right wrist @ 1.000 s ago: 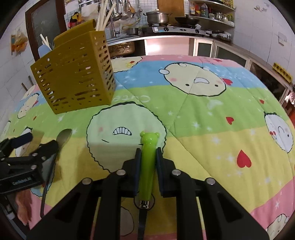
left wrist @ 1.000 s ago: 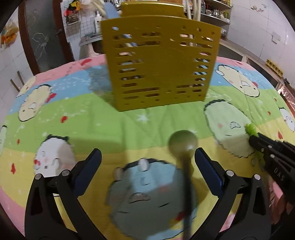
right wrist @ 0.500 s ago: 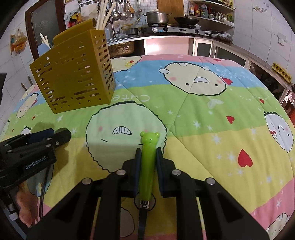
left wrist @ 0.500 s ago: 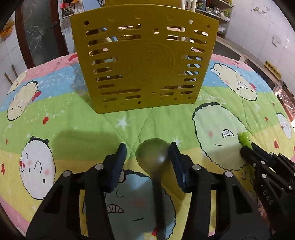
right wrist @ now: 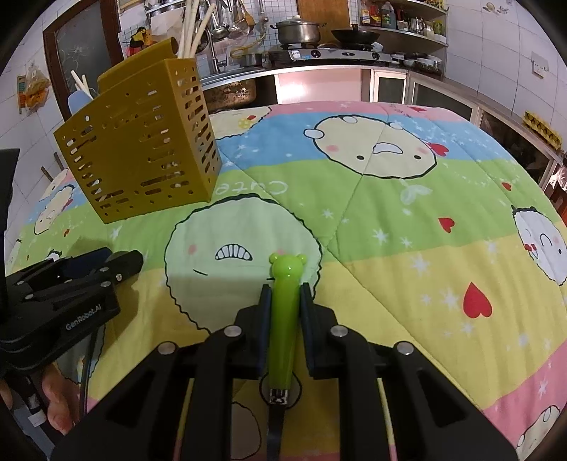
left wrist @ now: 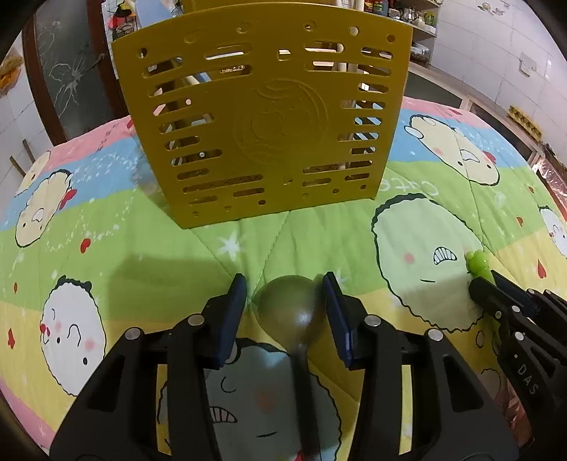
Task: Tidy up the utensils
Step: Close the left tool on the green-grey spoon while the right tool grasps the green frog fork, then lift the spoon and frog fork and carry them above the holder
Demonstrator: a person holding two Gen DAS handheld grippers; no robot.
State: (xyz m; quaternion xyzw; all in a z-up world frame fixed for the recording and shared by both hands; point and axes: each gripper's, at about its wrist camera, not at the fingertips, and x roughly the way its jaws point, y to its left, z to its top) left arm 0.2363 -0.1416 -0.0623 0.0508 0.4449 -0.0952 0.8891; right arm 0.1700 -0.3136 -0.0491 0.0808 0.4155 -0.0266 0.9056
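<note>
My left gripper [left wrist: 285, 305] is partly open, its blue pads either side of the spoon [left wrist: 288, 310] bowl with slim gaps, so it is not gripping yet; the spoon lies on the quilted tabletop [left wrist: 106, 244]. My right gripper [right wrist: 285, 301] is clamped on the green bear-topped utensil [right wrist: 285, 294]. The yellow caddy [left wrist: 265, 120] stands just ahead of the spoon, holding chopsticks [right wrist: 191, 28].
</note>
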